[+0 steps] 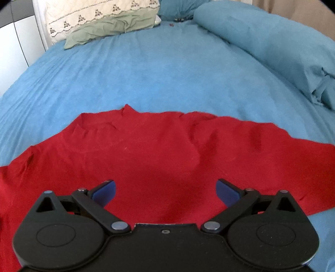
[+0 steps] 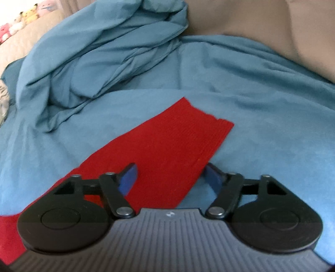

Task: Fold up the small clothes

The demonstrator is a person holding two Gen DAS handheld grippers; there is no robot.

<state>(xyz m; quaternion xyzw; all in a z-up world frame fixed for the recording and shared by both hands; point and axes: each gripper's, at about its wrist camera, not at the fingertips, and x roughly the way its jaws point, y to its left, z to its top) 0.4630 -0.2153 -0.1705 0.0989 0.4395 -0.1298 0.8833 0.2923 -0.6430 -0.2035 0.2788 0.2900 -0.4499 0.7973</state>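
Note:
A red knit garment [image 1: 157,146] lies spread flat on the blue bed sheet [image 1: 146,73]. My left gripper [image 1: 165,182] hovers over its near part, blue pads wide apart and nothing between them. In the right wrist view a red sleeve [image 2: 167,136] with a ribbed cuff [image 2: 211,127] runs diagonally away across the sheet. My right gripper [image 2: 171,165] straddles this sleeve: the left fingertip [image 2: 129,177] is over the red cloth and the right fingertip [image 2: 213,177] is beside the sleeve's edge. The pads stand apart and do not press on the fabric.
A cream embroidered pillow [image 1: 100,18] over a green one [image 1: 108,29] lies at the bed's far left. A bunched teal duvet [image 1: 261,46] runs along the right side, and the same duvet [image 2: 104,52] shows beyond the sleeve. Plush toys [image 2: 21,18] sit far left.

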